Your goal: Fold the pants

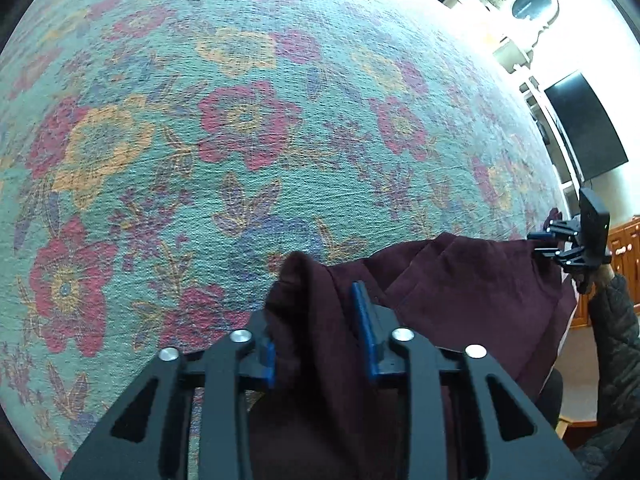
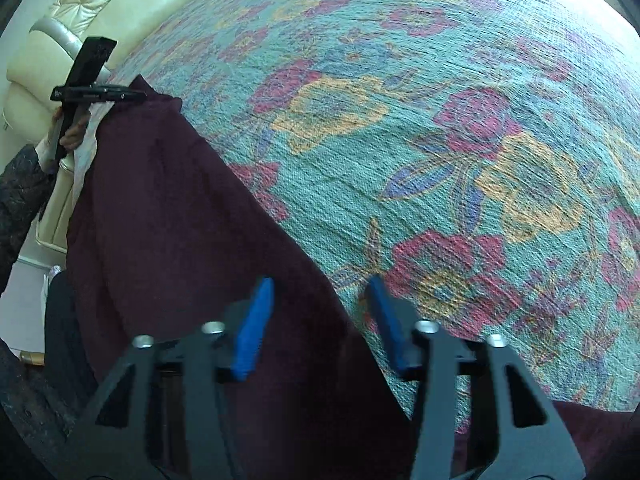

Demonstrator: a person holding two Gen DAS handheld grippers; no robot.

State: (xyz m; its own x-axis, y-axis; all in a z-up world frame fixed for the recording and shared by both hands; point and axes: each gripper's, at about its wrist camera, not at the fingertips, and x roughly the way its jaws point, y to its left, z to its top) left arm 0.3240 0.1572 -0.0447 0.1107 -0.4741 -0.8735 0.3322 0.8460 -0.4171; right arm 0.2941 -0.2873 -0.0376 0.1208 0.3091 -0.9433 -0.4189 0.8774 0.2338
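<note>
The pants [image 1: 460, 280] are dark maroon cloth, held up over a floral bed cover [image 1: 240, 140]. In the left wrist view my left gripper [image 1: 320, 332] has a bunched edge of the pants between its blue pads, jaws partly apart around the thick fold. My right gripper [image 1: 548, 244] shows at the far right, pinching the other end of the cloth. In the right wrist view the pants [image 2: 180, 220] hang across the lower left; my right gripper [image 2: 320, 312] has cloth between its blue pads, jaws apart. The left gripper [image 2: 136, 94] shows at upper left, holding the cloth's far corner.
The teal cover with red and yellow flowers [image 2: 440, 140] fills both views. A cream tufted headboard [image 2: 80, 8] stands at upper left of the right wrist view. A dark TV screen [image 1: 584, 124] and wooden cabinet [image 1: 624, 248] lie beyond the bed.
</note>
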